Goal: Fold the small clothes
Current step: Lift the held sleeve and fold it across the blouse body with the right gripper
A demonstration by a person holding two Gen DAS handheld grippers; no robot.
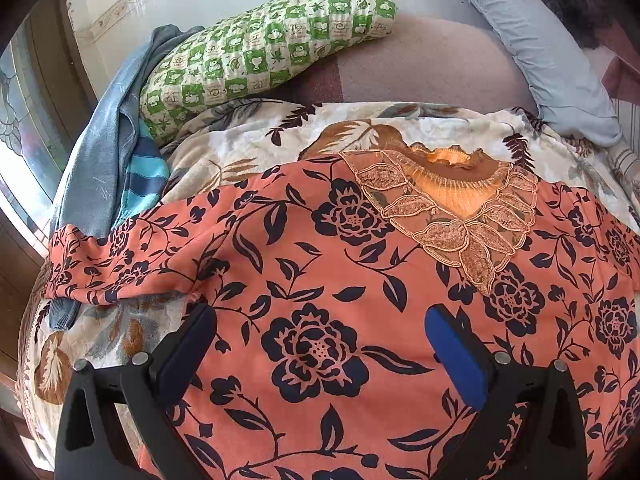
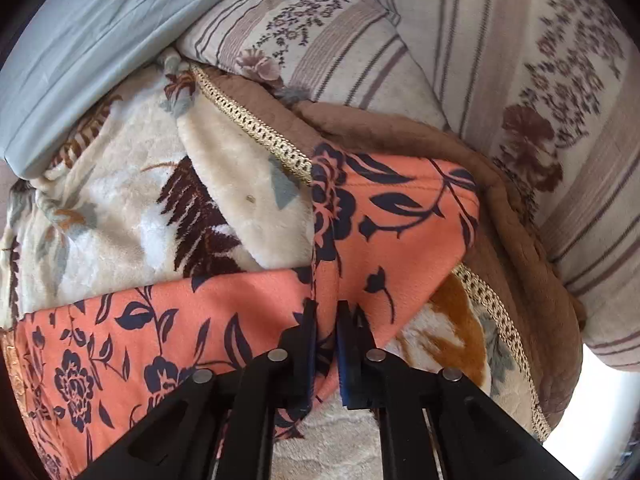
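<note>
Crowding the coral blouse (image 1: 328, 264): green checked pillow (image 1: 264, 52), blue clothes (image 1: 112, 160), grey pillow (image 1: 536, 44).

My left gripper (image 1: 320, 344) is wide open, black fingers splayed far apart, blue pads (image 1: 456, 360) facing inward, tips low over the orange floral garment (image 1: 320, 264), gripping nothing. My right gripper (image 2: 325, 320) is clamped nearly closed, jaws pinching a fold of the garment's edge between the blue pads. Both point forward and down. Hands and arms out of view.
</note>
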